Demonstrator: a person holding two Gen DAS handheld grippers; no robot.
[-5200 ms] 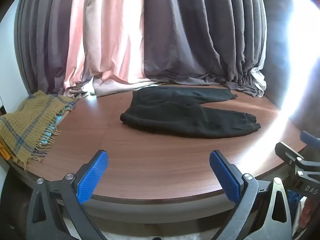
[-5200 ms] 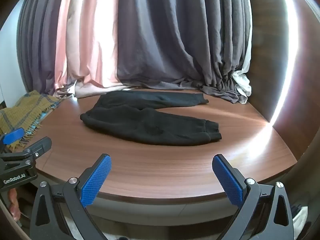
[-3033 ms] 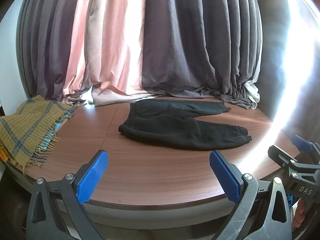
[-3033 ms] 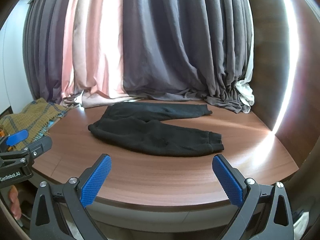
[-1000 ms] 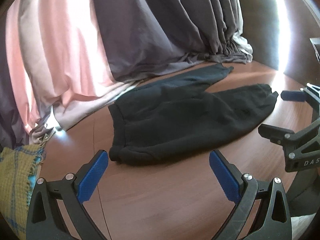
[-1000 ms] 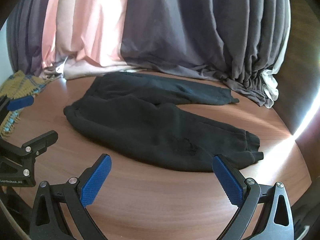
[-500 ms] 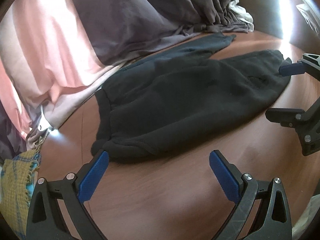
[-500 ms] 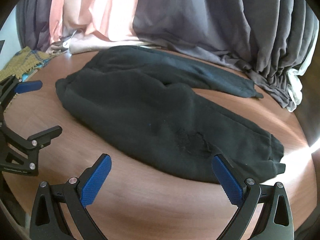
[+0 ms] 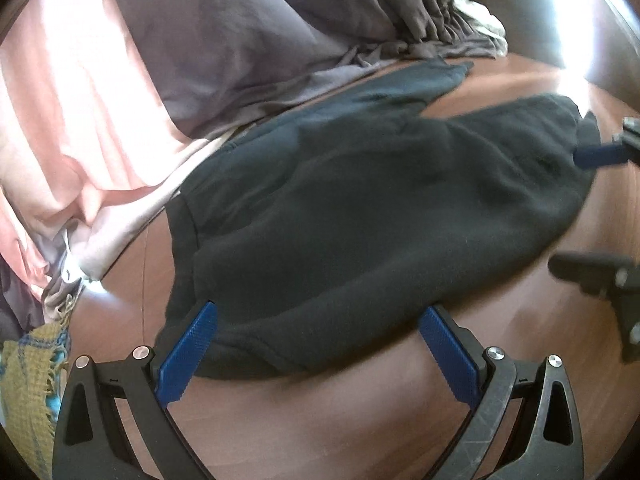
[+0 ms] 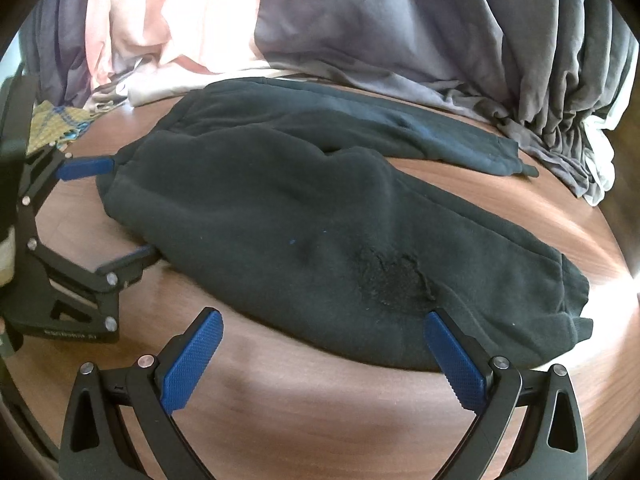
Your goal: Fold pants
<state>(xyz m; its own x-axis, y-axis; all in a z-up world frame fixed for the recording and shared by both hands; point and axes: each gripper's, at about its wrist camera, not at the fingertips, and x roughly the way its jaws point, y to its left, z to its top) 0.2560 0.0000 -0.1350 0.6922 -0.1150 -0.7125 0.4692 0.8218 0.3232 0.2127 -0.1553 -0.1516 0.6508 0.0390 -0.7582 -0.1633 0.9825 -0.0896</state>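
Black fleece pants (image 9: 360, 216) lie flat on a round brown wooden table (image 9: 320, 420), waistband at the left, two legs running right; they also show in the right wrist view (image 10: 304, 216). The near leg has a rough worn patch (image 10: 394, 280). My left gripper (image 9: 318, 312) is open, its blue pads straddling the near waistband corner, just above the cloth. My right gripper (image 10: 322, 316) is open at the near leg's front edge, close to the patch. Each gripper shows in the other's view: the left one (image 10: 116, 212) and the right one (image 9: 588, 208).
Pink and grey curtains (image 10: 280, 12) hang behind the table and pool on its far edge. A yellow plaid blanket (image 9: 28, 392) lies at the table's left side. Bare wood (image 10: 320, 408) lies between the pants and the table's near edge.
Both grippers have moved forward and down from the table's edge to the pants. The left one now spans the waistband corner, the right one the near leg. Both stayed open.
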